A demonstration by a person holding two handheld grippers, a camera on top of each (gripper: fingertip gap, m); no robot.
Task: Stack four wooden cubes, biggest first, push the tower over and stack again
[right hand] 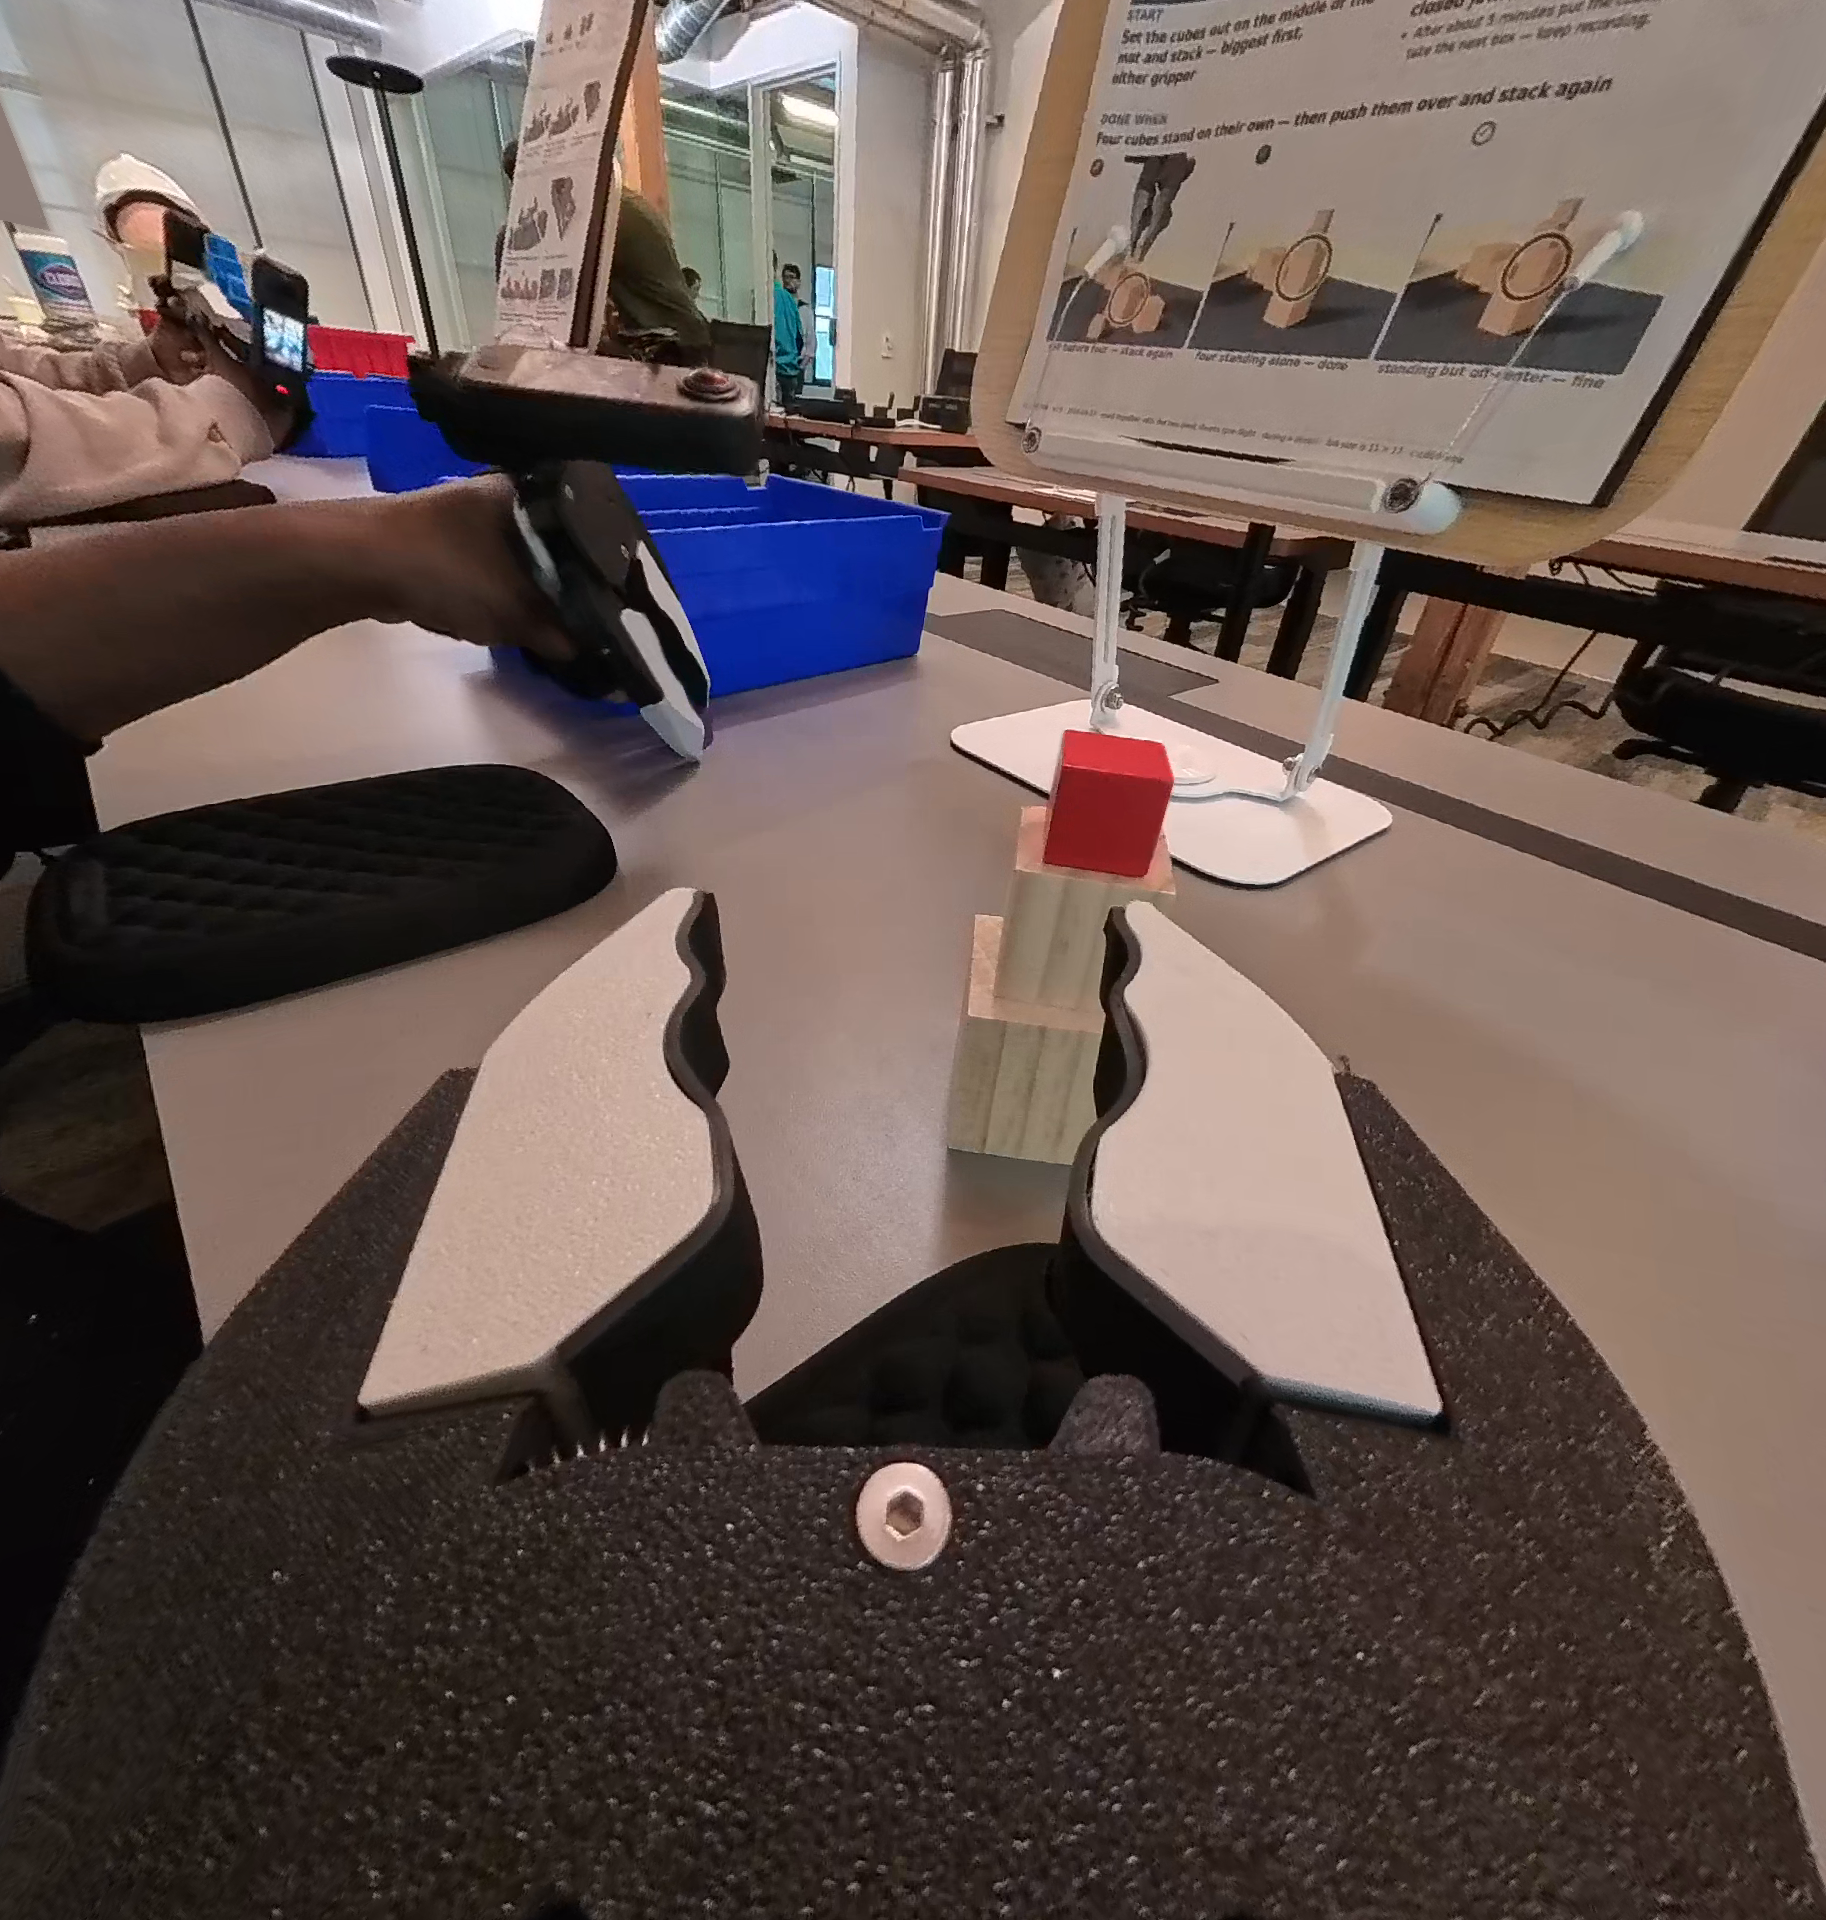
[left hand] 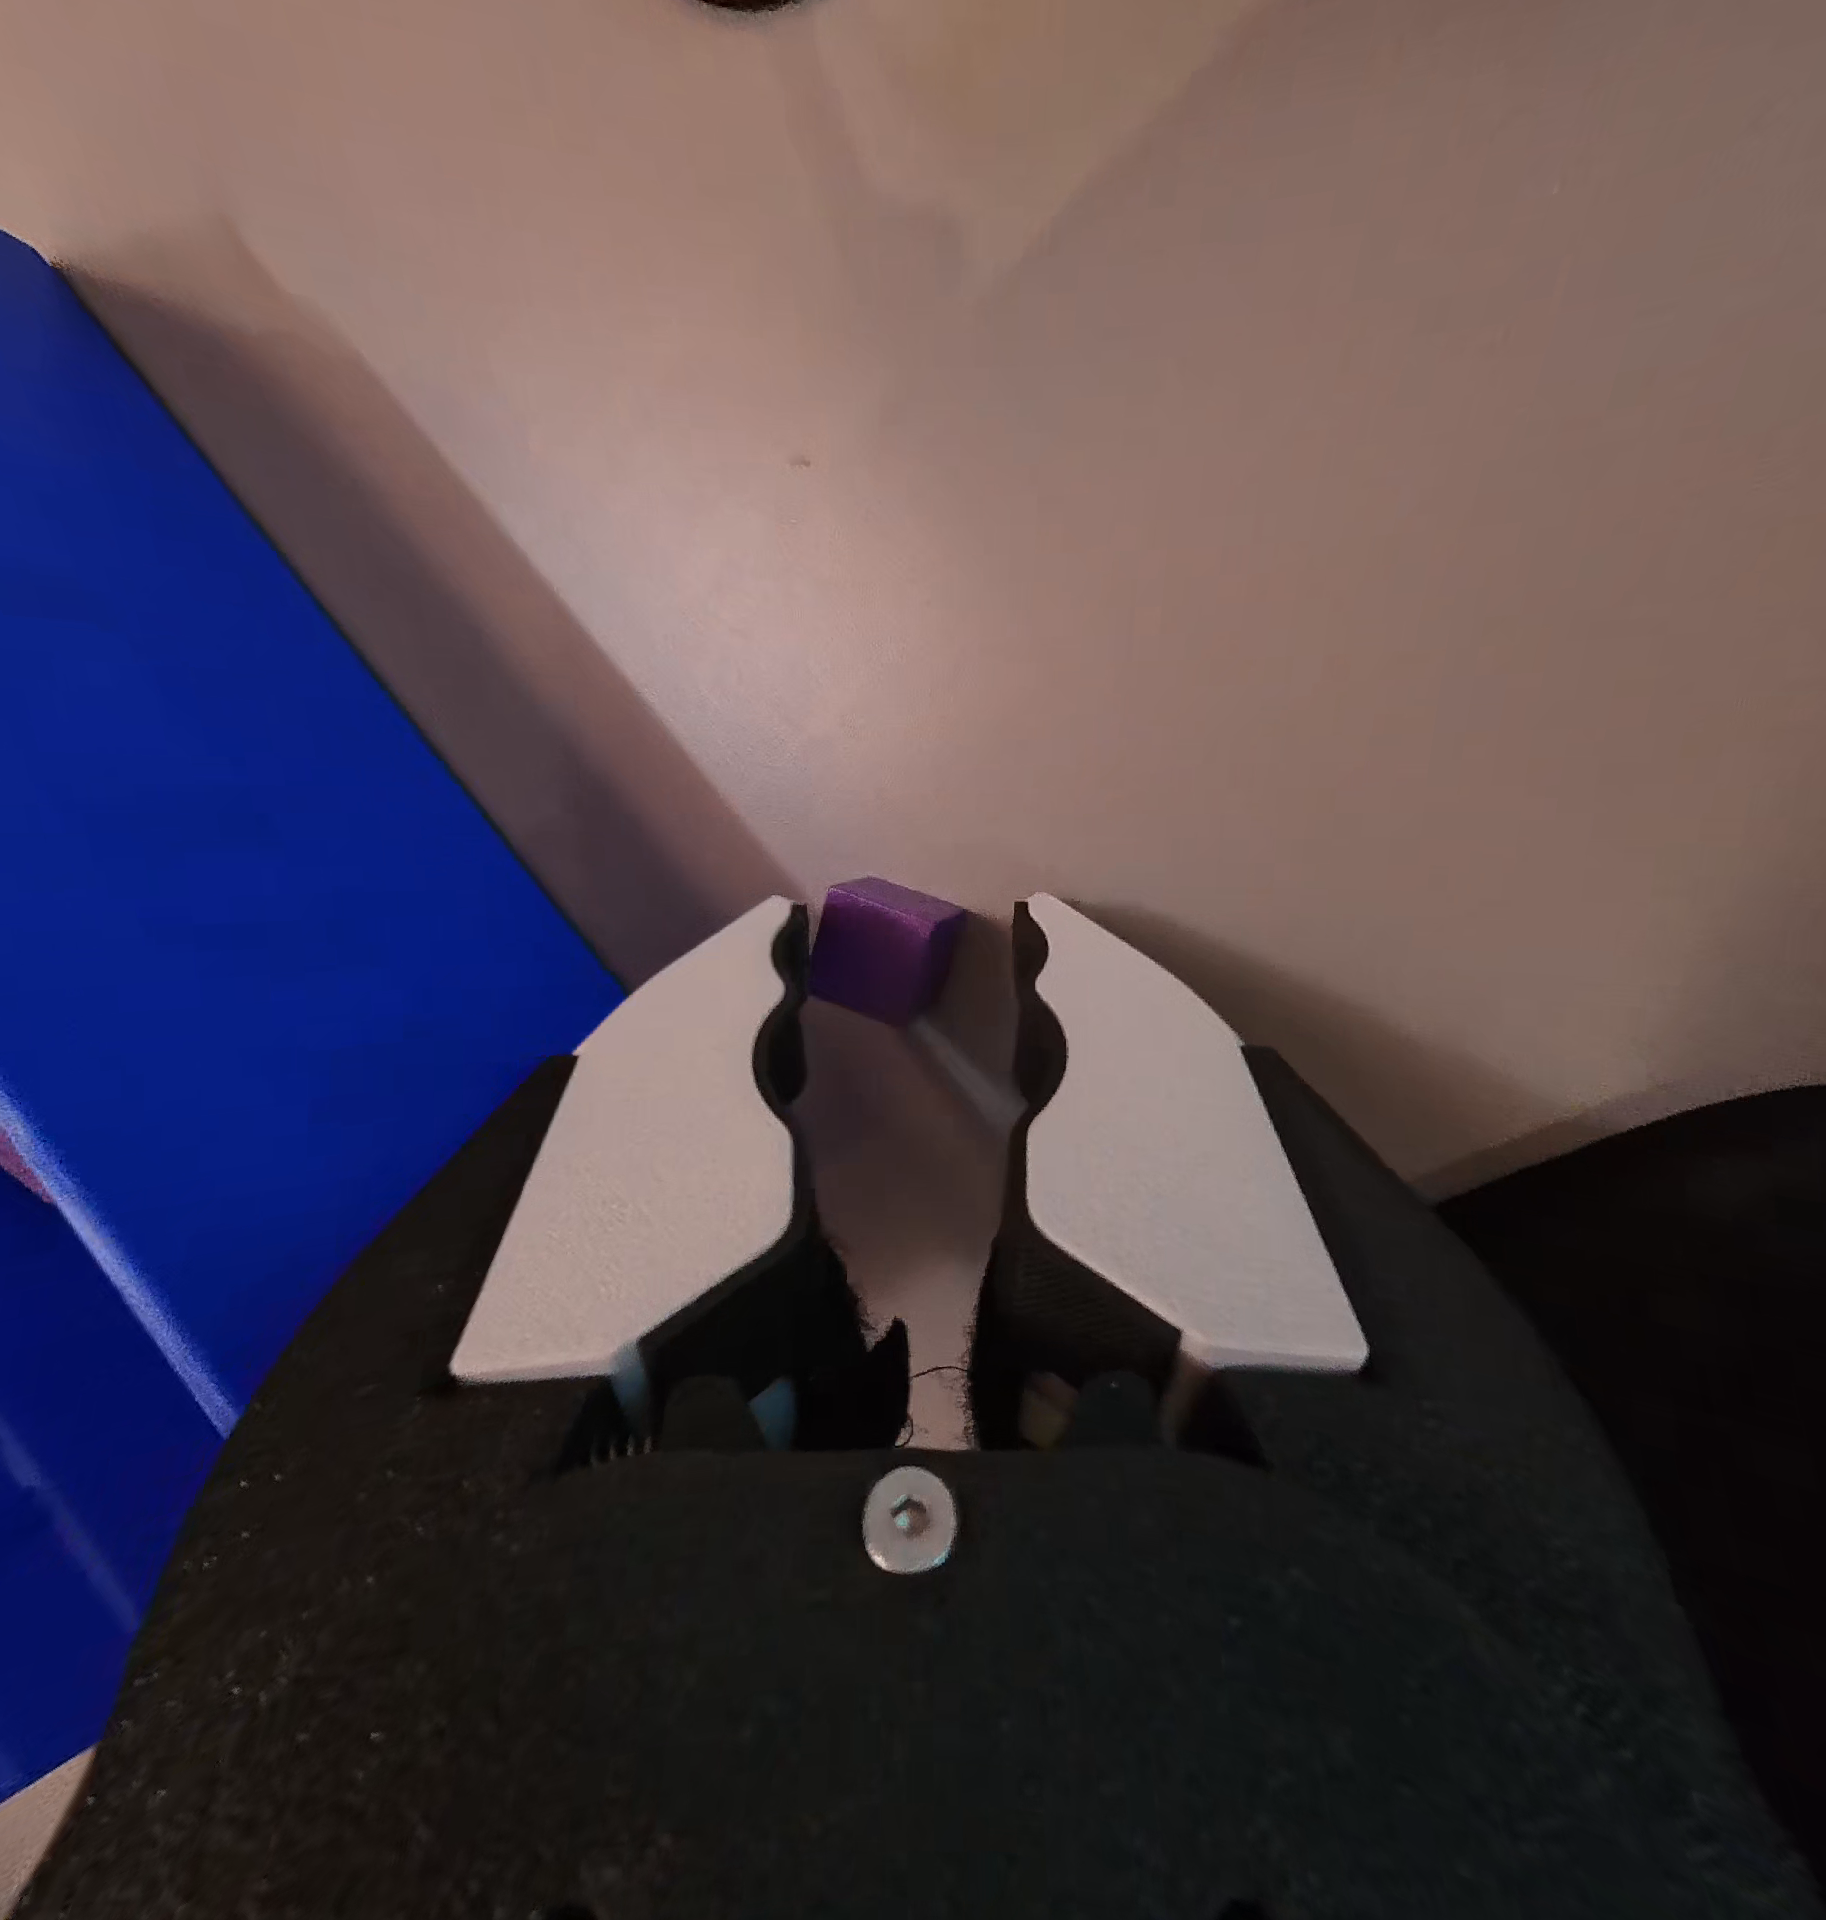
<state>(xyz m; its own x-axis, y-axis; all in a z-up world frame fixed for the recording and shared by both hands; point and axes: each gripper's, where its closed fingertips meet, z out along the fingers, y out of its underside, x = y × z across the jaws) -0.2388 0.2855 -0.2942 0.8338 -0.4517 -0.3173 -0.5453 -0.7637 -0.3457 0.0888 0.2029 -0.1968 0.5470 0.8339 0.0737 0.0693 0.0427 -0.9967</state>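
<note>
While both grippers hover over the bench [right hand: 1408, 1039], a blue bin [right hand: 784, 582] sits behind.
Right gripper [right hand: 909, 935] is spread beside a block stack [right hand: 1075, 977]; left gripper [left hand: 904, 935], spread, has one pad touching a purple cube [left hand: 878, 951].

Obstacles on the tabletop [right hand: 847, 831]:
- three-cube stack [right hand: 1075, 935] — two wooden, one red on top — right of middle, close by the right gripper [right hand: 909, 935]'s right finger;
- white stand base [right hand: 1262, 831] just behind it;
- blue bin [right hand: 805, 582] toward the far left edge;
- black padded rest [right hand: 317, 883] at the near left edge.

Free room: the bare middle strip between rest and stack.
</note>
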